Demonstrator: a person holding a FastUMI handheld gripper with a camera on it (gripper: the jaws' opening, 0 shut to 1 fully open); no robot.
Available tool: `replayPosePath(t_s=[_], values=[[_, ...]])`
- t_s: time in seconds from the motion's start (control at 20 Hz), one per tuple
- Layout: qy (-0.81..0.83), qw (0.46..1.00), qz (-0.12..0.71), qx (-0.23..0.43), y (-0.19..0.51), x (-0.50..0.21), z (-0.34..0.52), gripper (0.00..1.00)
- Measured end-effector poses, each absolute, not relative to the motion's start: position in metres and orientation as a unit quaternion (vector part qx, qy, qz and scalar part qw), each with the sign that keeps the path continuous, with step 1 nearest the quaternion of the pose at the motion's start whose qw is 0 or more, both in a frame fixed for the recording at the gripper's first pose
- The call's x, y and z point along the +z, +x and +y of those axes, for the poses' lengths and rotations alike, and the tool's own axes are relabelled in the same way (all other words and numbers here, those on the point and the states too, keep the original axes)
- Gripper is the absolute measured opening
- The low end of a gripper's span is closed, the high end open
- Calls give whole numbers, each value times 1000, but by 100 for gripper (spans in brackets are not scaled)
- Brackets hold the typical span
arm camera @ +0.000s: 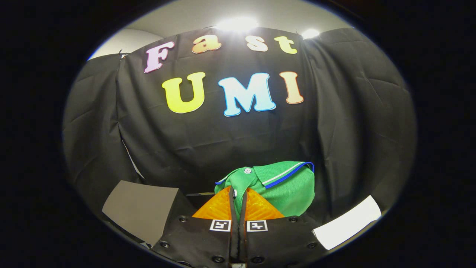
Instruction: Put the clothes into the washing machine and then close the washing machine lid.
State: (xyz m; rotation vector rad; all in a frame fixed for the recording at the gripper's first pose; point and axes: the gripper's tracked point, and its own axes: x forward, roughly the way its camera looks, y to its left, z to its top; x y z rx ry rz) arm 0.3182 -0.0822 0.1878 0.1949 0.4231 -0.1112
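Between the fingers: a pinched green shirt.
The gripper (238,195) is clamped on the green polo shirt (282,186), lifted before the black cloth wall (208,141); a grey panel (141,208) sits lower left.

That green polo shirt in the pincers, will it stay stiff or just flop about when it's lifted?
The green polo shirt probably flops: it bunches in soft folds beyond the gripper, whose fingers are shut on a pinch of it. It looks light. The collar may dangle and snag.
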Motion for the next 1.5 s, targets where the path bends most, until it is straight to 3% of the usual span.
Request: replayPosePath(t_s=[0.45, 1.5], values=[[95, 965, 240, -45, 322, 142, -80, 2], [66, 924, 375, -2, 345, -48, -51, 2]])
